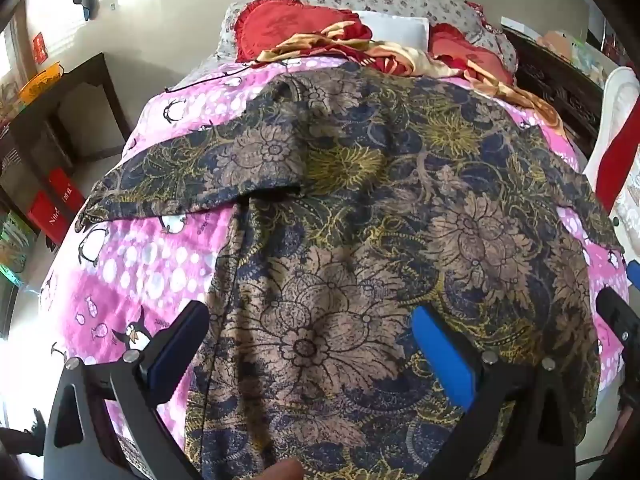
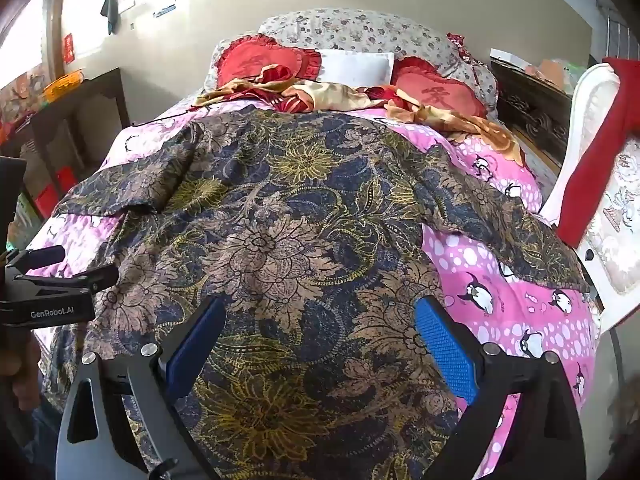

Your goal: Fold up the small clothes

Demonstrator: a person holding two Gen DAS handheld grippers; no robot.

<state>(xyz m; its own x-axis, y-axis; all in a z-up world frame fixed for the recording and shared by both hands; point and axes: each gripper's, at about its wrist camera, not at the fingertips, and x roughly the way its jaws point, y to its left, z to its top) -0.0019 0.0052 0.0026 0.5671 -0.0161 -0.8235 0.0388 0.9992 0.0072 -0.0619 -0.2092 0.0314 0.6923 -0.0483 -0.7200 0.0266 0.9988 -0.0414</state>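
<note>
Both tongs hang wide open and empty, the left gripper and the right gripper tilted down over the near hem of the floral shirt. The shirt lies flat on the pink penguin bedspread, its length running away toward the red pillows, sleeves spread sideways. Each gripper seems nearer its own sleeve.

Floral garment on pink bedspread
</note>
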